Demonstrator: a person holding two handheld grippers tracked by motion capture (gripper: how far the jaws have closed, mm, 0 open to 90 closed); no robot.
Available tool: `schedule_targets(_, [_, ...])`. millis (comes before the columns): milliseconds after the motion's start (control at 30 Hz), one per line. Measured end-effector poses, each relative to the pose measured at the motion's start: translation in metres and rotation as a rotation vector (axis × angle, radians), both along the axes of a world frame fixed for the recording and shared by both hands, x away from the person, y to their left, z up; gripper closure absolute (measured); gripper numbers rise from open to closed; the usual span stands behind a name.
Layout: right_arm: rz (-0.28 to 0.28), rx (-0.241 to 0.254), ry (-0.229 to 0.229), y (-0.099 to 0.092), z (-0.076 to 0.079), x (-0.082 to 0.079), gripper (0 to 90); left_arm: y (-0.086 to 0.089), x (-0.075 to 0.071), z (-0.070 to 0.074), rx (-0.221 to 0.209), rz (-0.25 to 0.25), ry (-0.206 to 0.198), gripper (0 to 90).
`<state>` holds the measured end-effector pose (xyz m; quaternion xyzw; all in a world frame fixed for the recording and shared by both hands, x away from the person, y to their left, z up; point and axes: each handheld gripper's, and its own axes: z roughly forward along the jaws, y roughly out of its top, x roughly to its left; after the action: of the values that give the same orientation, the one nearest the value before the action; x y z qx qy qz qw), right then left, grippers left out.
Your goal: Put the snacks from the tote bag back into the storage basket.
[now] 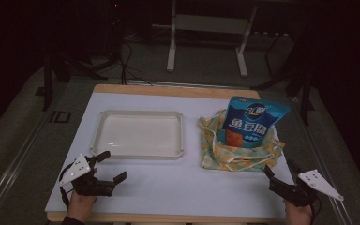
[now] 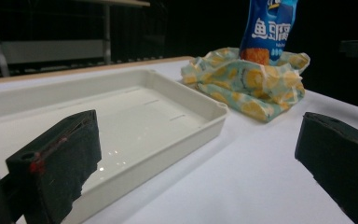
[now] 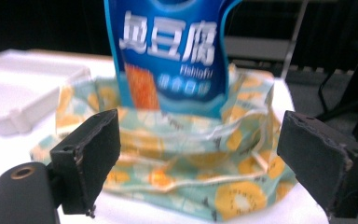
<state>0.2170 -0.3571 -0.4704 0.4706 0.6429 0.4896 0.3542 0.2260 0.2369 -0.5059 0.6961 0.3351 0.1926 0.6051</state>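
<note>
High view: blue snack bag (image 1: 252, 123) upright inside yellow-patterned cloth bag (image 1: 238, 152) at table's right, beside white tray (image 1: 140, 133); left gripper (image 1: 107, 168) near tray's front corner, right gripper (image 1: 276, 169) just before cloth bag, both spread wide, holding nothing. Left gripper view: jaws apart over tray rim and bare white table (image 2: 242, 172). Right gripper view: jaws agape, framing cloth bag and snack bag, gripping neither

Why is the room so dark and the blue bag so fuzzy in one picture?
High view: light falls on the white table, and the room behind stays near black. Right gripper view: the blue snack bag and the fruit-print cloth bag look soft and blurred. Left gripper view: the white tray shows small shiny glints of glare.
</note>
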Motion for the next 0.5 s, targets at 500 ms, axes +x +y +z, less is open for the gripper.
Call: schedule_targets(500, [-0.001, 0.005, 0.097, -0.0060, 0.0056, 0.0052, 11.5, -0.0077, 0.0059, 0.0011, 0.008, -0.014, 0.061, 0.8])
